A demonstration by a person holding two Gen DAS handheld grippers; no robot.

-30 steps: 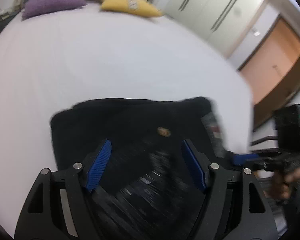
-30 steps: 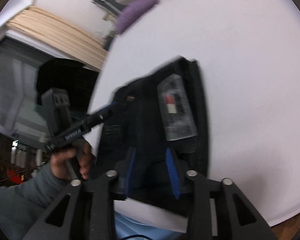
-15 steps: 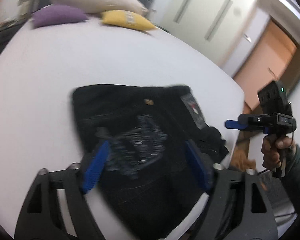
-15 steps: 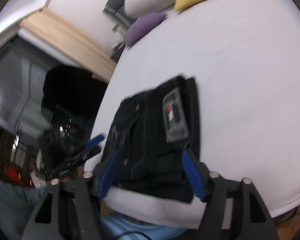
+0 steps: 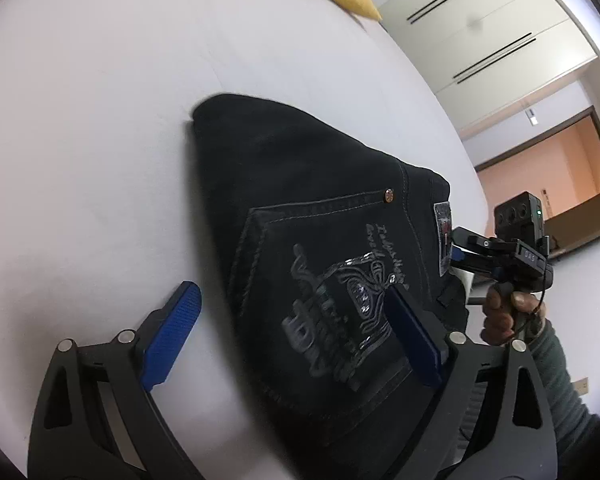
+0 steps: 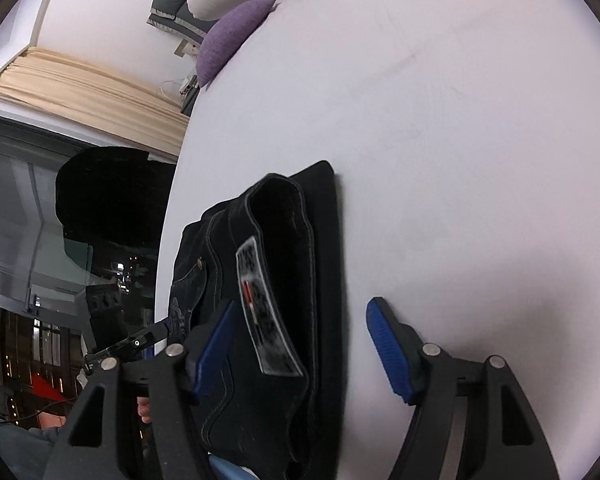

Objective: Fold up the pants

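Over folded pants (image 5: 320, 240), both grippers' jaws wide.

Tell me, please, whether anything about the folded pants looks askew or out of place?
Mostly tidy: the pants lie folded on the bed. One oddity: the layers don't line up, the waistband bulges open above a flat layer jutting past it, and the near end overhangs the bed's edge.

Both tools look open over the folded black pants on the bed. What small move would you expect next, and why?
Probably lift both clear. The pants already lie as a compact folded stack on the white bed, and the left tool and right tool are both open, gripping nothing. Only the waistband bulges up; pressing it flat is the alternative.
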